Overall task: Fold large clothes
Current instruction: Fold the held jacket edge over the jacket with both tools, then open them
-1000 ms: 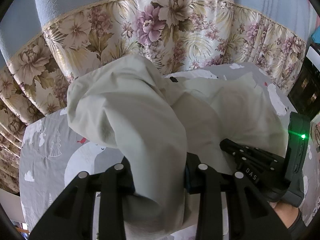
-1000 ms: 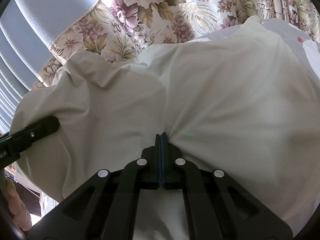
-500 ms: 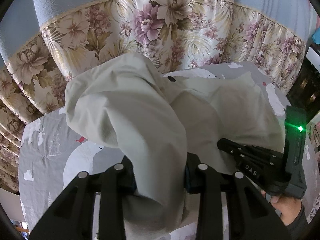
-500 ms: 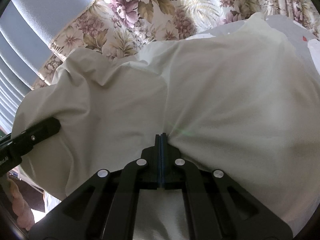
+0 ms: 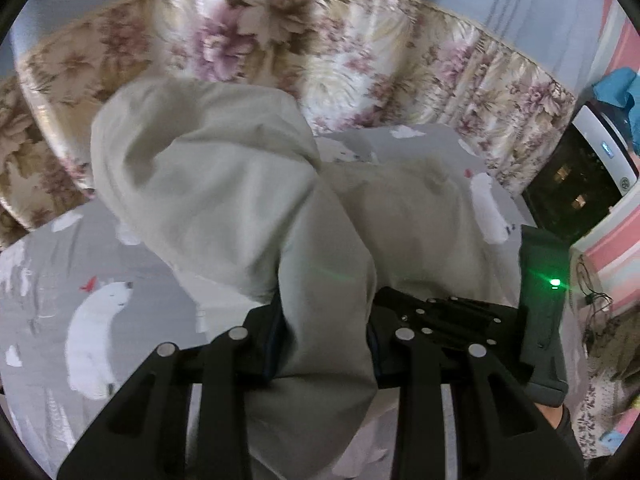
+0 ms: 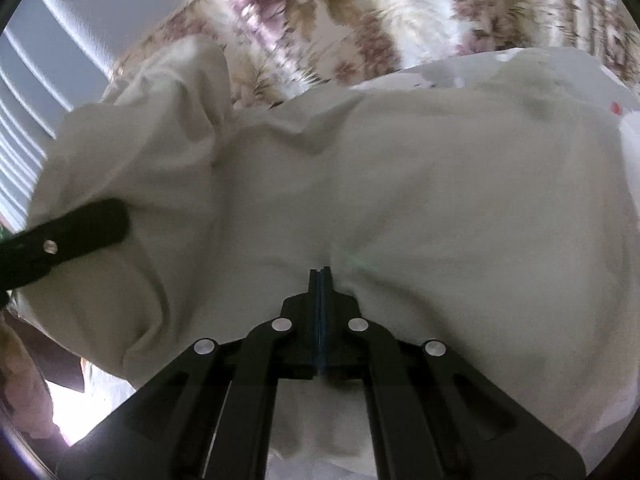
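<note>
A large cream-white garment (image 5: pixel 224 184) is lifted off the bed, bunched and draping. My left gripper (image 5: pixel 326 320) is shut on a thick fold of it, which hangs down between the jaws. In the left wrist view my right gripper (image 5: pixel 384 294) sits close at the right, its fingers against the same cloth and its green light lit. In the right wrist view the garment (image 6: pixel 400 184) fills the frame and my right gripper (image 6: pixel 321 276) is shut on a thin pinch of it. A finger (image 6: pixel 80 228) of the left gripper shows at the left edge there.
A grey bed sheet (image 5: pixel 80 264) printed with white polar bears lies under the garment. A floral curtain (image 5: pixel 320 48) hangs behind the bed. A dark window or appliance (image 5: pixel 568 192) stands at the right, and a person's hand (image 5: pixel 556 416) holds the right gripper.
Both grippers have lifted and shifted with the garment. The views tilt, more bed sheet shows on the left, and the right gripper sits closer to the left one. Both grips are unchanged.
</note>
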